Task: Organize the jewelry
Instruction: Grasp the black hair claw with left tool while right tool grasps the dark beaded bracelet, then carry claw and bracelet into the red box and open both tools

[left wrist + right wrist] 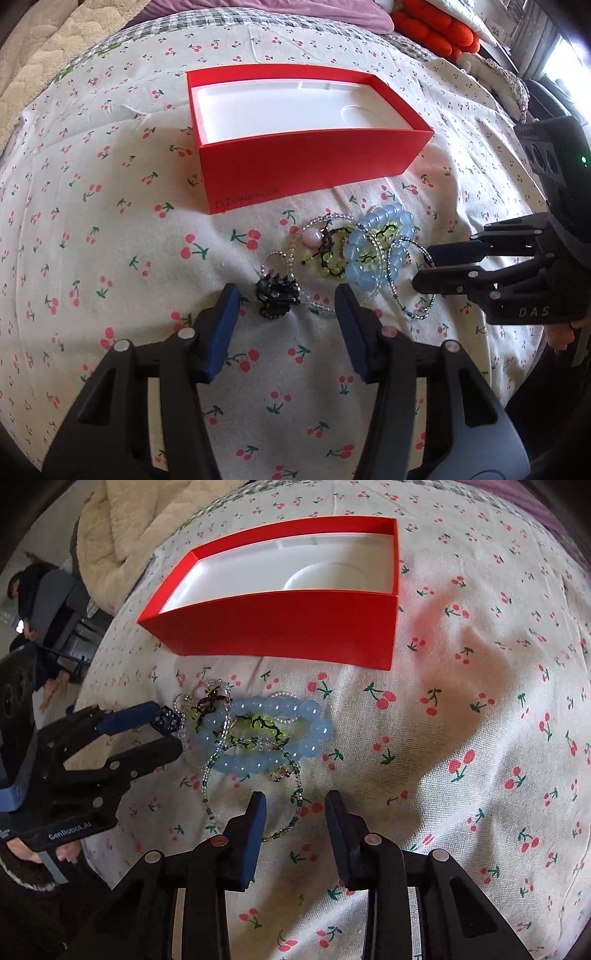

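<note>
straddling the black charm (275, 297), left gripper (286, 295) spread; right gripper (295, 803) spread over bead loop (291, 805) (box (317, 162) empty, awaiting both).

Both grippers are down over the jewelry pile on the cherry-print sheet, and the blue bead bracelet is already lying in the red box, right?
Not quite. The blue bead bracelet is not in the red box, whose white tray is bare in both wrist views. It lies in the jewelry pile on the sheet, in front of the box. The rest stands.

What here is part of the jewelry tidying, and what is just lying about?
For the job: red box, blue bead bracelet, green bead bracelet, thin seed-bead bracelet, black beaded piece.
Lying about: orange cushion, cream blanket.
</note>
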Available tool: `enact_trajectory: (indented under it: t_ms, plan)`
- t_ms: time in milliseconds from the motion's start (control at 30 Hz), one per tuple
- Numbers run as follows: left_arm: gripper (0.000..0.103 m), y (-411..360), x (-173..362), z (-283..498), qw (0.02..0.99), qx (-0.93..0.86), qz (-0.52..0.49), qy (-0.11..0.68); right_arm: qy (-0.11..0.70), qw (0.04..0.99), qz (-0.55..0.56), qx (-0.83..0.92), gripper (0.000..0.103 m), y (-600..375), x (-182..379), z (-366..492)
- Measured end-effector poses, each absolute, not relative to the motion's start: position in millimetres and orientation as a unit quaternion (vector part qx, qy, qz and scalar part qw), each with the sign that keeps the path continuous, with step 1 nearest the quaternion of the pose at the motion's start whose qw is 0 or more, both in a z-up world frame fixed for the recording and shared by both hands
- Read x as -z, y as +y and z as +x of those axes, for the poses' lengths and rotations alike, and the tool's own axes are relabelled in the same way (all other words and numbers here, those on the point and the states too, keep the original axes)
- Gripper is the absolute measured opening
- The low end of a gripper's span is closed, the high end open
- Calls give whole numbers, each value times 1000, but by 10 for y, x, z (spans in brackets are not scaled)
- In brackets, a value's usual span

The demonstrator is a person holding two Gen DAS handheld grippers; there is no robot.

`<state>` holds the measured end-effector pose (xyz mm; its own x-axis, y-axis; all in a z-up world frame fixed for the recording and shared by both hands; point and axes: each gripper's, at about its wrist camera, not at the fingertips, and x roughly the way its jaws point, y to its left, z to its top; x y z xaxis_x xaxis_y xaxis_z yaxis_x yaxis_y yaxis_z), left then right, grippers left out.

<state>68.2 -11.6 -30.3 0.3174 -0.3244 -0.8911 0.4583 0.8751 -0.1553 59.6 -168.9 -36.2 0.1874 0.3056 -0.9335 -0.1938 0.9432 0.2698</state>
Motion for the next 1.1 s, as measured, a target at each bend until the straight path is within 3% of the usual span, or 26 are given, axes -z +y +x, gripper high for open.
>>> enact_trajectory:
  t_ms: [133,300,600,1100]
  plan:
    - [38,-195,335,668,807,240,88,532,603,782,-19,-156,26,-1497,346,526]
    - [26,-206,339,676,805,226,92,541,595,787,-51,-156,8,-1333,336,486]
    - [26,48,215,609,809,210,51,547,586,794,-41,-159,4,-1354,231,340]
    - [26,227,-404,643,843,190,-17,503,521,842,14,-140,3,-1525,-470,355]
